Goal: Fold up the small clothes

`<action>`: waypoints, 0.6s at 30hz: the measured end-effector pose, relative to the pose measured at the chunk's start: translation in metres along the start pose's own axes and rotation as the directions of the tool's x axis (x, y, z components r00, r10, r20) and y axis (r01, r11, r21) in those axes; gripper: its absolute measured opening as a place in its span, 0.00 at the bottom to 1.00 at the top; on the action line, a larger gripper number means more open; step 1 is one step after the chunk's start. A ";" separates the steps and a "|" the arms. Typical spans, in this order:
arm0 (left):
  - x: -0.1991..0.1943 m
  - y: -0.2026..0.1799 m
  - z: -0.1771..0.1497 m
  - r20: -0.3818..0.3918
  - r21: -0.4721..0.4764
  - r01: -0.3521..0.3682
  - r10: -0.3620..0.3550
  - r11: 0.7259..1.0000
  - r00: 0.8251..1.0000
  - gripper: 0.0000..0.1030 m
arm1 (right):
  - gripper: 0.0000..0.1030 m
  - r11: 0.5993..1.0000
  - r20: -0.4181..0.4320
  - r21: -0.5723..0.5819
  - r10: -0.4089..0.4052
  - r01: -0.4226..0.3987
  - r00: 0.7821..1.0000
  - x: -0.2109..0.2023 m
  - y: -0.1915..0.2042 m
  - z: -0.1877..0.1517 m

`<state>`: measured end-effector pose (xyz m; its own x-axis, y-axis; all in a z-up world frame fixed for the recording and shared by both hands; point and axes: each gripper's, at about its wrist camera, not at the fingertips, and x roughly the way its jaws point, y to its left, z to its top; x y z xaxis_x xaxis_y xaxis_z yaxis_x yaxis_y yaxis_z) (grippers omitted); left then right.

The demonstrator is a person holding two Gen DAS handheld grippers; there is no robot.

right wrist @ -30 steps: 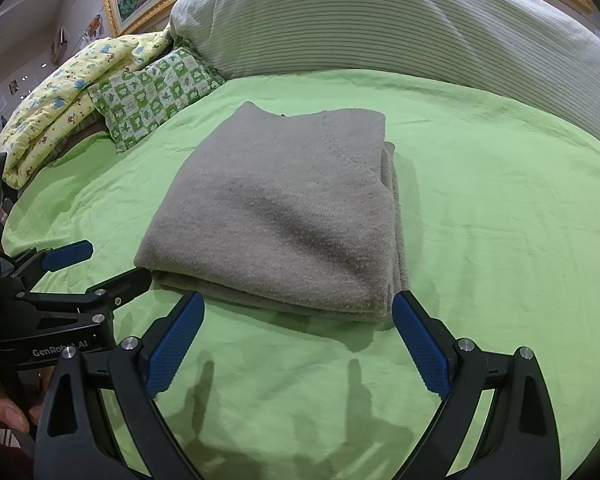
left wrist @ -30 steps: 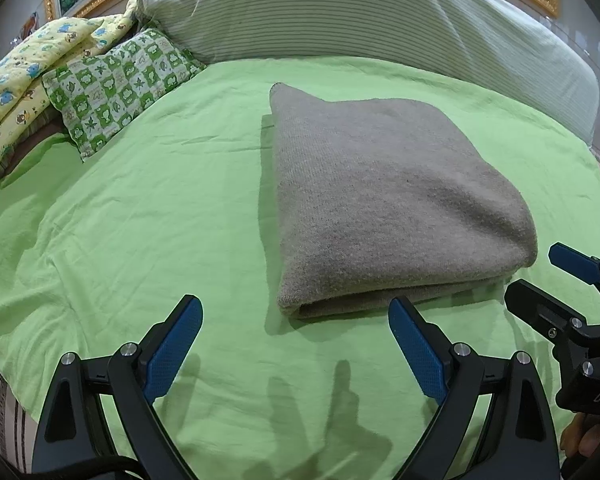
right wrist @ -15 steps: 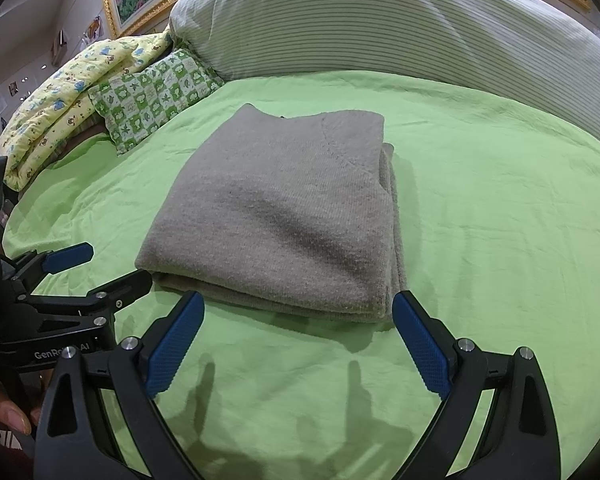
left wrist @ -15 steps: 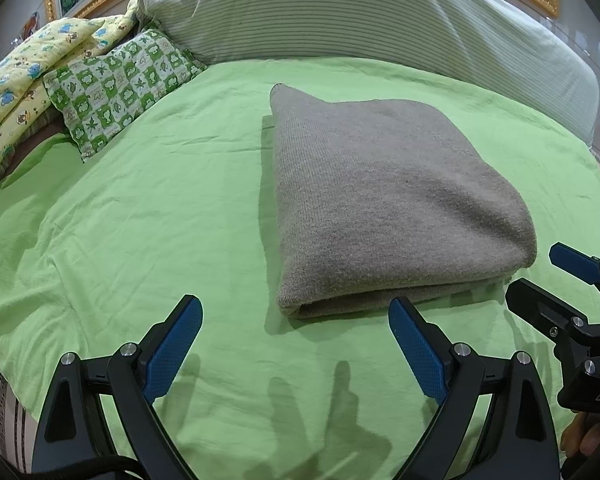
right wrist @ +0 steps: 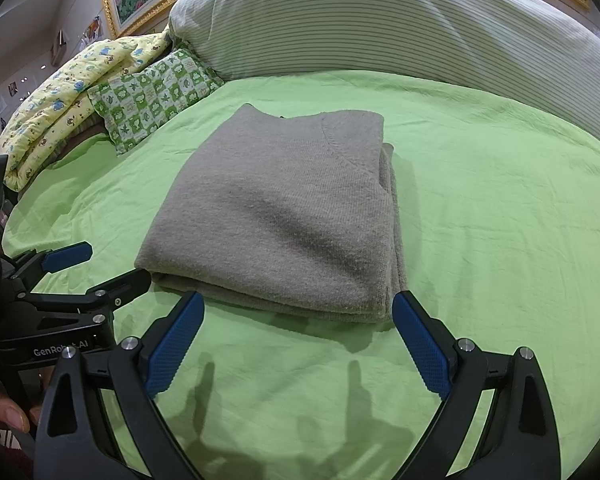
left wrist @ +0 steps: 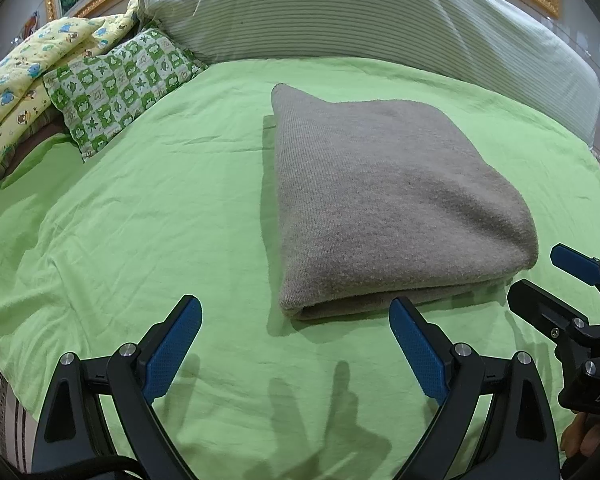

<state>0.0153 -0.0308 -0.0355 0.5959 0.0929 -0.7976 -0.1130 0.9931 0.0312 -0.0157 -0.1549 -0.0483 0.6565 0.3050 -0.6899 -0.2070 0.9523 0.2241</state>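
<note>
Grey knit sweater (left wrist: 392, 204) lay folded in neat rectangle on green bedsheet (left wrist: 140, 220), mid-bed, neckline visible in right wrist view. Left gripper (left wrist: 296, 344) hovered just short of sweater's near edge, jaws spread wide, nothing held. Right gripper (right wrist: 298, 338) likewise spread wide, empty, near same edge. Striped pillow (left wrist: 360, 12) behind; green checked cushion (left wrist: 120, 84) and yellow quilt (left wrist: 24, 76) far left.

White lettering "GenRobot.AI" on the black body of the left claw (right wrist: 64, 264) as seen from the right wrist view, partial white letters "DAS" on the black body of the right claw (left wrist: 572, 276) at the left wrist view's edge, rest cut off
</note>
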 end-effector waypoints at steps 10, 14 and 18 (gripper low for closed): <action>0.000 0.003 0.003 0.006 0.014 0.009 -0.010 1.000 1.000 0.93 | 0.92 1.000 0.009 0.000 -0.001 0.001 1.000 -0.001 0.003 0.004; 0.000 0.004 0.004 0.006 0.015 0.010 -0.010 1.000 1.000 0.93 | 0.92 1.000 0.010 0.001 0.000 0.000 1.000 -0.001 0.002 0.005; 0.000 0.005 0.004 0.006 0.013 0.013 -0.014 1.000 1.000 0.93 | 0.92 1.000 0.009 -0.001 0.001 -0.001 1.000 -0.001 0.002 0.006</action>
<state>0.0178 -0.0259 -0.0328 0.6024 0.0800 -0.7942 -0.0946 0.9951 0.0285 -0.0127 -0.1538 -0.0432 0.6630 0.3062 -0.6832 -0.2084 0.9520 0.2244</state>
